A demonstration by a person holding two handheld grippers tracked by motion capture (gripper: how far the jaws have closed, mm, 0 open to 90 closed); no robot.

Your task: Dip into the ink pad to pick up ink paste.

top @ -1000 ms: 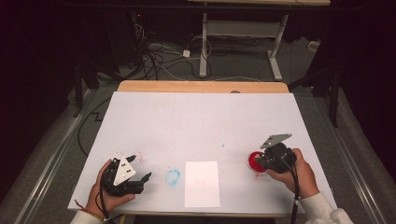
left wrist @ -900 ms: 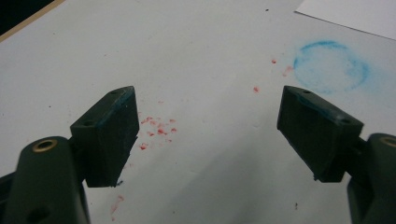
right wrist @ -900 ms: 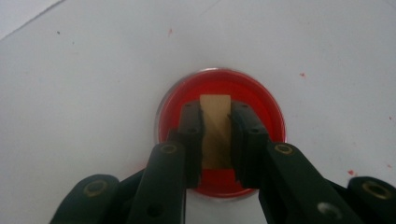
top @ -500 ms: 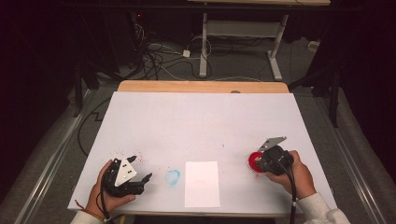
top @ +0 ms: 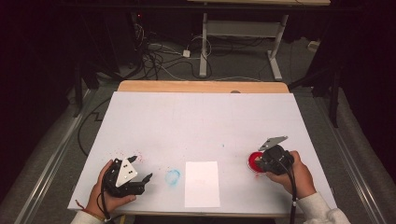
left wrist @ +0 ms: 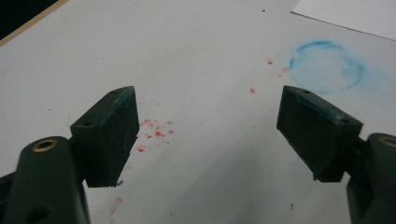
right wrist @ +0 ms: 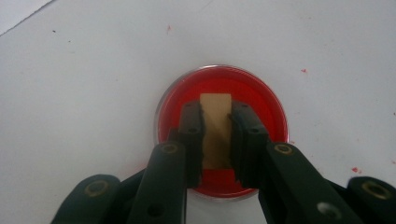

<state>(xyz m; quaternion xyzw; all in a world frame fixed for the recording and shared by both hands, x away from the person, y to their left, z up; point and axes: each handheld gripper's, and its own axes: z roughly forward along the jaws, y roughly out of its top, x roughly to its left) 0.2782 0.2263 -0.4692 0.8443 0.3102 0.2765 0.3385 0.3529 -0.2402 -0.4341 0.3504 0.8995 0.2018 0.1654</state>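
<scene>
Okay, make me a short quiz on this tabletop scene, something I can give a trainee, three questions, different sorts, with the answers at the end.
1. True or false: the right gripper is shut on a tan wooden block over the red ink pad.
2. Multiple choice: the left gripper is A) shut on the white paper sheet, B) open with nothing between its jaws, C) shut on a blue cup.
3. Fill in: on the table, the stain beside the white paper sheet is a faint ring coloured ____.

Key: 1 true; 2 B; 3 blue.
</scene>
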